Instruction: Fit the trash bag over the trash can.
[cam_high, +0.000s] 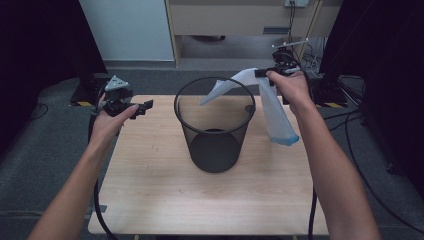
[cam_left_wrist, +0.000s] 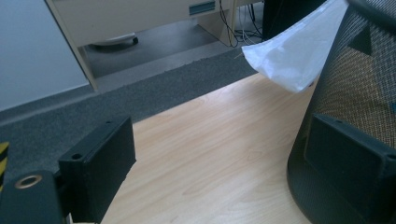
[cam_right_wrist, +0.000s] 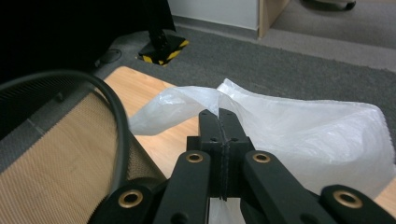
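At left of the high view, left gripper (cam_high: 142, 107) held above the table (cam_high: 165, 200) edge, jaws wide apart and empty, pointing toward the bin; in the left gripper view, same jaws spread to either side of the frame, with bare wood between them and nothing pinched. At centre, black mesh wastebasket (cam_high: 215, 127) standing upright on the pale wooden table, round rim open, inside dark and seemingly unlined. At upper right, right gripper (cam_high: 263, 73) raised above and just behind the rim, jaws pressed together on a fold of a thin white plastic bag (cam_high: 275, 110); in the right gripper view, jaws meeting flat with the film bunched around them. Bag hanging in two parts from the pinch: one tail drooping across the far rim of the wastebasket toward the centre, the longer part dangling outside the rim at right, its lower end showing a blue edge. Bag translucent, crumpled, still mostly folded flat, mouth not opened. Judged progress: early stage of lining the wastebasket, bag lifted and brought to the rim; left to do, probably, opening the mouth with both tools, lowering it inside and folding the edge over the rim.
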